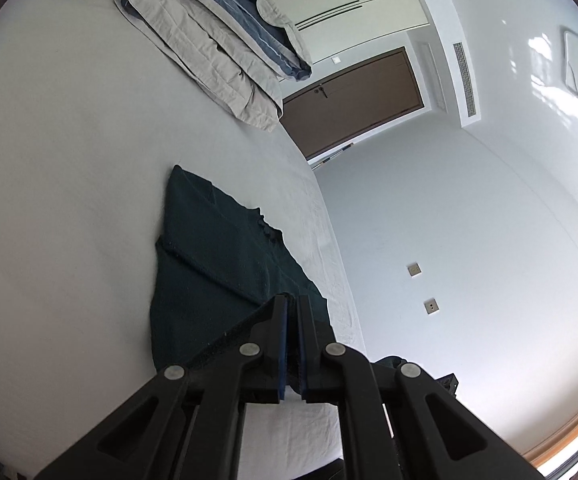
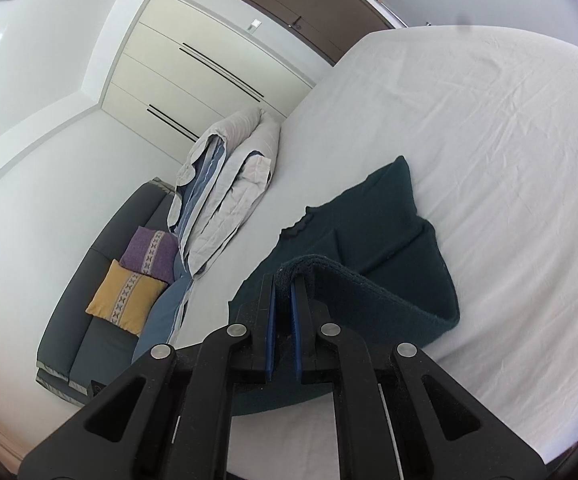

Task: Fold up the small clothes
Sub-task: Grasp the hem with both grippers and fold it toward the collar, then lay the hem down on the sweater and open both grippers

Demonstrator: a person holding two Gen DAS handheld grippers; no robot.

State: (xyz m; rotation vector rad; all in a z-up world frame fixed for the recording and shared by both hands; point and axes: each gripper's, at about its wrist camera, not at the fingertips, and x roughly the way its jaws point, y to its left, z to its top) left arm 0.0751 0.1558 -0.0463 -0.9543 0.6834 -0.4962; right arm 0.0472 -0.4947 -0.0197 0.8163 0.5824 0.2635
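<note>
A wide white bed [image 2: 489, 128] is taking up most of both views, with a folded grey and blue duvet [image 2: 229, 184] lying along its far side and a dark sofa [image 2: 89, 280] with a purple and a yellow cushion [image 2: 123, 300] standing beyond it in the right wrist view. On the sheet a dark green garment [image 1: 217, 256] is lying mostly flat, its far part resting on the bed while its near hem is being lifted clear of the sheet. The right gripper [image 2: 283, 300] is pinching one corner of that hem, its blue pads [image 2: 271, 312] closed on a bunched bit of fabric that is curling over the fingertips, and the hem is looping away to the right in a raised arc. The left gripper [image 1: 292, 320] is likewise closed tight on the other corner, with only a thin edge of cloth showing between its fingers. The step in hand looks like carrying the bottom edge over towards the neckline. The risks from here: the thin bite on the left could be slipping out under the garment's weight; uneven travel of the two hands could be skewing the fold line; and slack between them could be sagging and creasing the middle.
</note>
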